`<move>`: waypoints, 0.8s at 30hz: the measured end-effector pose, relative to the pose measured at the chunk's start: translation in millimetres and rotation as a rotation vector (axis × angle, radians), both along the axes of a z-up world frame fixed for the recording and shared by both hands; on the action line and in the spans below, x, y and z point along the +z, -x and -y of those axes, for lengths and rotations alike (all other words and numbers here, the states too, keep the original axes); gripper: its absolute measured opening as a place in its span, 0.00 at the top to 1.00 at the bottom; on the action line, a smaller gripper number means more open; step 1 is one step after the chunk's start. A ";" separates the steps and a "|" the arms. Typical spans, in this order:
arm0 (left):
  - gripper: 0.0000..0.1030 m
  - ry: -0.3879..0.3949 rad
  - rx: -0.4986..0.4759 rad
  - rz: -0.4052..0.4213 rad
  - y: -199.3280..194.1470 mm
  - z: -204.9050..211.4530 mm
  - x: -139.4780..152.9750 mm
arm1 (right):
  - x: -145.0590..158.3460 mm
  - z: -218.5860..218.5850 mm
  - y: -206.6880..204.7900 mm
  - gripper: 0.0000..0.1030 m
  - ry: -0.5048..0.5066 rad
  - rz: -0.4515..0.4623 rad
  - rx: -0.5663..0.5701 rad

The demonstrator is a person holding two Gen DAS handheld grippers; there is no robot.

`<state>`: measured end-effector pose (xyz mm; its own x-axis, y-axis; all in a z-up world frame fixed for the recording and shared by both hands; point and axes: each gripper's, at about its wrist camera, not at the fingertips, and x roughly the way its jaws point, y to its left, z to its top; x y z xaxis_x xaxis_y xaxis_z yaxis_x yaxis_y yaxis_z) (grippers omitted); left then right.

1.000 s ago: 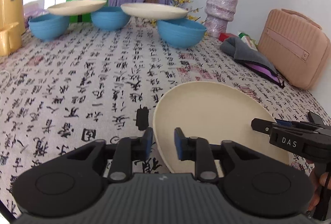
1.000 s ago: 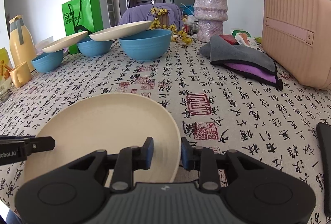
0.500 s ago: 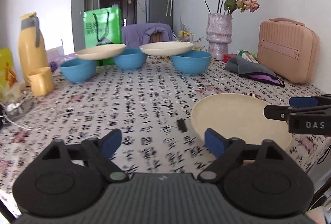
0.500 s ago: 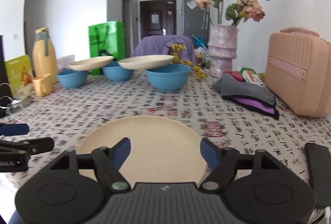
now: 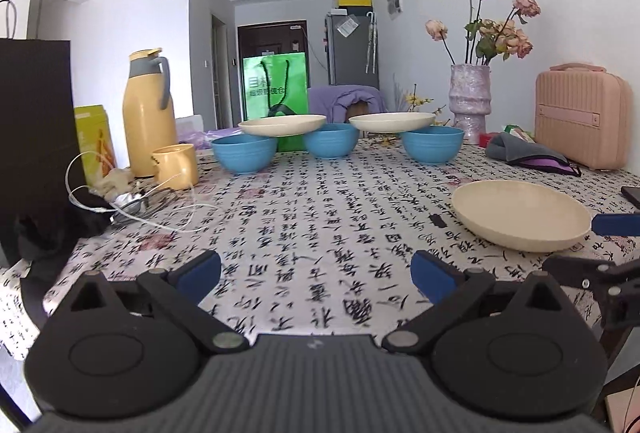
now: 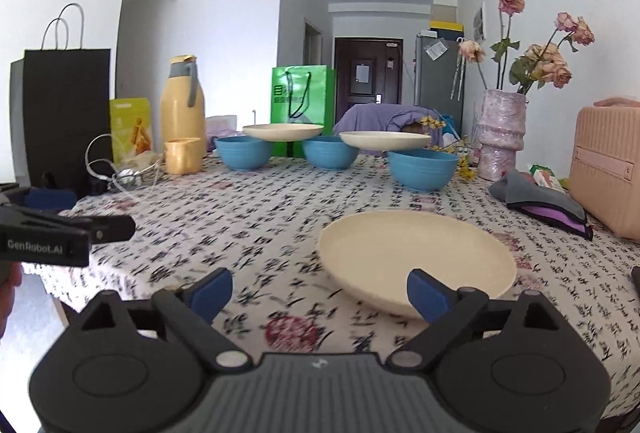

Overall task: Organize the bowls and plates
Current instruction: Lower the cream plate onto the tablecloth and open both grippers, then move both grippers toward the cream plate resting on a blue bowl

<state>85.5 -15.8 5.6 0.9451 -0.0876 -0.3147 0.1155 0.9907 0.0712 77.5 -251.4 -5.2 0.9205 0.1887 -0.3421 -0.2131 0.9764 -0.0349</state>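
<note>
Both grippers, left gripper (image 5: 316, 275) and right gripper (image 6: 320, 293), have released and backed off, jaws apart; the near plate (image 6: 416, 265) lies on the counter (image 6: 260, 217), before three bowls (image 6: 332, 152) bridged by two plates (image 6: 283, 131), unstacked.

Left gripper (image 5: 316, 275) wide open, empty, hovering over the counter (image 5: 320, 229) near its front edge. Cream plate (image 5: 520, 215) flat by the right edge. Three blue bowls (image 5: 328, 147) in a row toward the far edge, two cream plates (image 5: 282, 125) bridging their rims. Right gripper (image 5: 600, 253) tip beside the near plate.
</note>
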 end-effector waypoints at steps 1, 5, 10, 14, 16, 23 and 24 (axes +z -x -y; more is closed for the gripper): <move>0.00 -0.001 0.000 0.001 2.8 -2.4 -1.0 | -1.6 -3.4 2.4 0.09 0.001 -0.004 0.008; 0.00 -0.021 -0.008 0.014 12.3 -8.0 -1.3 | -4.6 -14.9 9.8 0.09 -0.006 -0.002 0.027; 0.00 -0.014 -0.007 0.025 15.9 -11.8 1.2 | -3.1 -24.5 15.0 0.09 -0.007 0.012 0.047; 0.00 -0.006 0.005 0.005 9.2 -15.4 -0.5 | -1.7 -27.4 11.7 0.08 0.000 0.010 0.057; 0.00 0.001 0.007 -0.012 4.1 -17.5 -1.0 | -0.5 -28.0 7.6 0.08 -0.001 0.005 0.053; 0.00 0.023 0.008 -0.020 -18.8 -29.7 5.0 | 7.1 -37.2 -17.6 0.08 -0.001 -0.002 0.057; 0.00 0.025 0.006 -0.021 -23.3 -31.3 6.1 | 8.2 -38.9 -21.3 0.09 0.000 -0.001 0.057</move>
